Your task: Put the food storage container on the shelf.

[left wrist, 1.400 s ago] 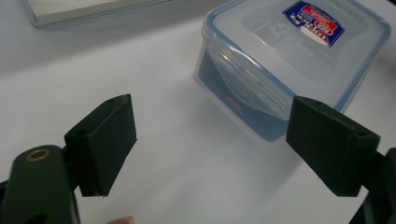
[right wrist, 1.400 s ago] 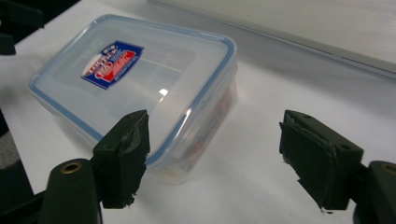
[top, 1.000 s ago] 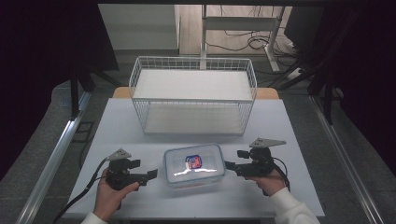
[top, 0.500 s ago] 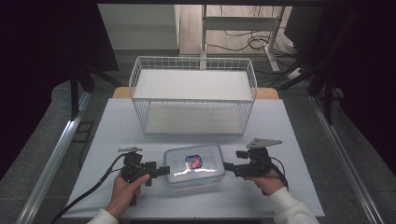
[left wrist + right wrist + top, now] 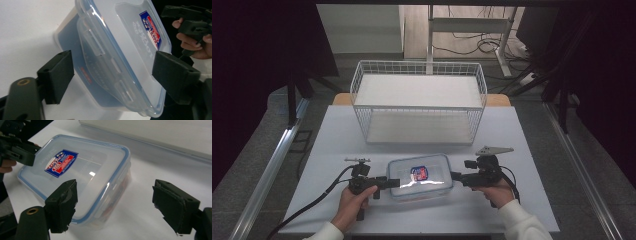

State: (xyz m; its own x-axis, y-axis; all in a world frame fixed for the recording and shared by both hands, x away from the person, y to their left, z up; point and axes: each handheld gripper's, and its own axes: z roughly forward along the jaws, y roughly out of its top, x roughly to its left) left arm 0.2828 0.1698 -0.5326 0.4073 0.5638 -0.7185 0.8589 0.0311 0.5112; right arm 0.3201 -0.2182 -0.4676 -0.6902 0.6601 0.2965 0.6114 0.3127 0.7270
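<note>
The left gripper (image 5: 393,182) has its two black fingers (image 5: 57,75) standing apart on either side of the short end of a clear plastic food container (image 5: 420,176). They have just been closing, the container's edge lies between them, and neither pad presses on it. In the left gripper view the lid's side latch flap faces the camera, with a blue seal running round the rim.

The right gripper (image 5: 457,176) is at the opposite short end, its fingers (image 5: 62,205) spread wide. They have just been opening a little. One finger lies over the near corner of the lid and the other hangs above bare bench; whether the first touches the lid I cannot tell. Nothing is gripped.

On the lid sits a label (image 5: 60,163) in red, white and blue; its print is too small and blurred to read. Something red shows through the container's side wall in the right gripper view.

The container lies flat on the white bench (image 5: 337,135), near the front edge, between the person's two hands. Behind it, well apart, stands a white wire basket (image 5: 419,70) with white boards at two levels.
</note>
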